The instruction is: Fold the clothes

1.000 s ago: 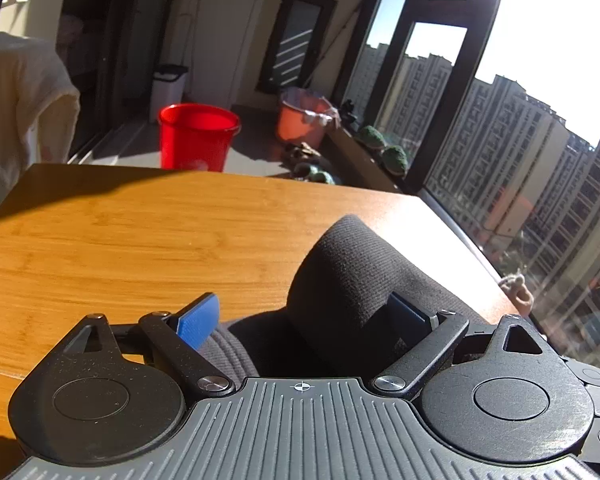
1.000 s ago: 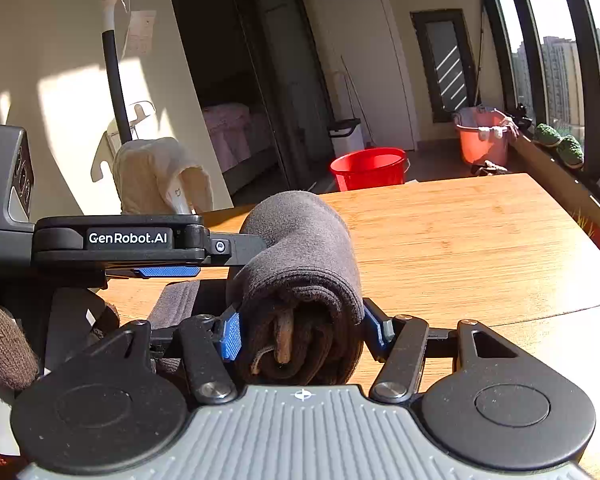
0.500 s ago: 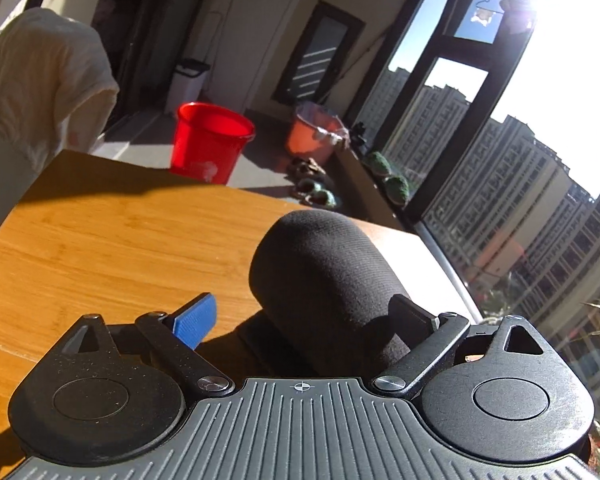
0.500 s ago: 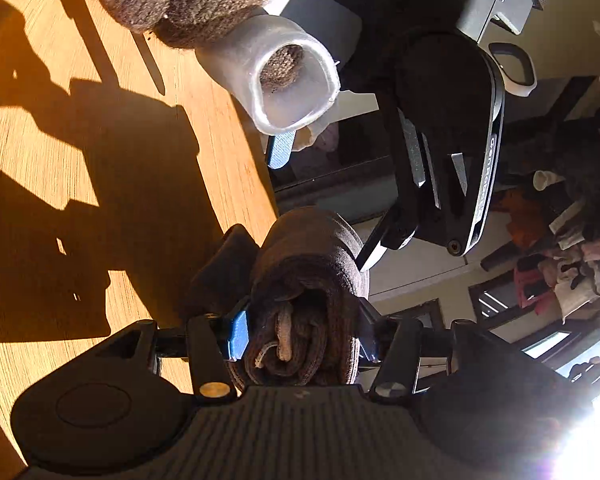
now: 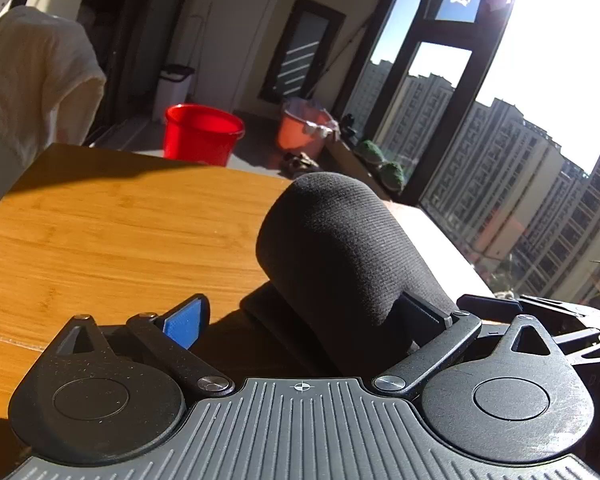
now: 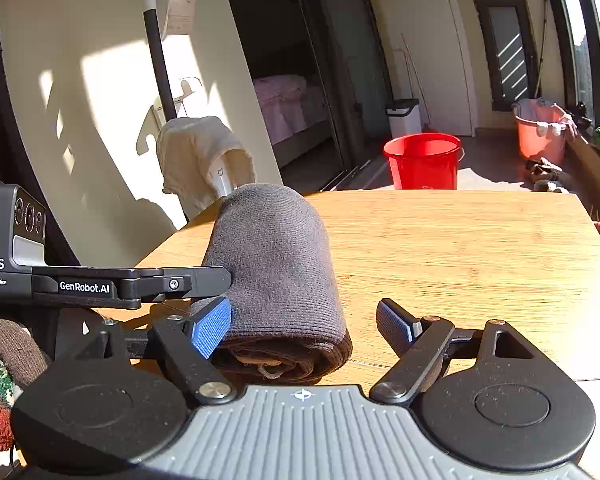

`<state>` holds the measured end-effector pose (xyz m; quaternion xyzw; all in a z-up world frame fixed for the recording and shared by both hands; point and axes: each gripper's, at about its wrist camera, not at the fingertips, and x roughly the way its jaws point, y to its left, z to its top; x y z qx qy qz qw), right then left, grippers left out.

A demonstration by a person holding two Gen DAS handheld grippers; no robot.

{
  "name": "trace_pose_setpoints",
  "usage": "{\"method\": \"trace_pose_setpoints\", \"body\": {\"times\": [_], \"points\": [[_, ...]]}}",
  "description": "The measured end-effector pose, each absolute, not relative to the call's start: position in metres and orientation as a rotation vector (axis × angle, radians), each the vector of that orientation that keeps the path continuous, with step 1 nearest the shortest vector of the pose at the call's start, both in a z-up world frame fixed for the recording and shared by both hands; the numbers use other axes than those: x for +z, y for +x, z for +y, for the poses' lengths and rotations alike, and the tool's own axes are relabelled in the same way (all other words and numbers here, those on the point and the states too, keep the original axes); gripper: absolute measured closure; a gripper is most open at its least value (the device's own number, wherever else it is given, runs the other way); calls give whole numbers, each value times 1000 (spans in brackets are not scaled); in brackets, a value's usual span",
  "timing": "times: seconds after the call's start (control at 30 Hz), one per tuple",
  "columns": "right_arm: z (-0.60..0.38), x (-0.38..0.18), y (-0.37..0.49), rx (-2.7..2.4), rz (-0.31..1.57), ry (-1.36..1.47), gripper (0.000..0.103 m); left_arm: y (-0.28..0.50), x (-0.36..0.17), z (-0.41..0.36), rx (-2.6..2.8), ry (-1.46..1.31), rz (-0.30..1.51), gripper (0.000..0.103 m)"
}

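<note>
A dark brown garment rolled into a thick bundle [image 6: 276, 272] lies on the wooden table [image 6: 460, 248]. My right gripper [image 6: 304, 326] is open around its near end; the blue left pad [image 6: 212, 330] touches the roll and the right pad [image 6: 396, 324] stands apart from it. My left gripper [image 5: 304, 320] is open too. In its view the roll [image 5: 340, 248] leans against the right finger [image 5: 424, 312], while the blue left pad [image 5: 184, 326] is free. In the right wrist view the left gripper's body [image 6: 84, 286] reaches the roll from the left.
Past the table's far edge stand a red bucket [image 6: 422, 160], an orange basin [image 6: 540, 132] and a white bin [image 6: 404, 116]. A white cloth [image 6: 200, 152] hangs on a stand at the left. Large windows [image 5: 500, 160] run along the right. A knitted sleeve [image 6: 4, 360] shows bottom left.
My right gripper, shut on the roll earlier, swung through a tilted pose and has opened; the roll now rests on the table. The left gripper stayed open beside it.
</note>
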<state>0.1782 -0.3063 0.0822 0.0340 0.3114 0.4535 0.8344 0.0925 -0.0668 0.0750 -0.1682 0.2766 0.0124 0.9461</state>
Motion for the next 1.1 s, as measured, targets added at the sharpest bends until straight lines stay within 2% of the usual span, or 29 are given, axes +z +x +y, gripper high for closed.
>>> {"method": "trace_pose_setpoints", "body": {"times": [0.17, 0.33, 0.4, 0.5, 0.7, 0.8, 0.93, 1.1], "points": [[-294, 73, 180, 966, 694, 156, 25, 102, 80, -59, 64, -287, 556, 0], [-282, 80, 176, 937, 665, 123, 25, 111, 82, -53, 77, -268, 552, 0], [-280, 87, 177, 905, 634, 81, 19, 113, 81, -51, 74, -276, 549, 0], [-286, 103, 179, 854, 574, 52, 0, 113, 80, -50, 70, -287, 542, 0], [-281, 134, 213, 787, 528, 147, 0, 107, 74, -51, 72, -319, 510, 0], [-233, 109, 241, 700, 704, -59, 0, 107, 73, -49, 70, -328, 510, 0], [-224, 90, 259, 690, 760, 25, 0, 111, 74, -49, 113, -319, 503, 0], [-223, 94, 242, 662, 678, -64, 0, 96, 86, -49, 128, -318, 479, 1]]}}
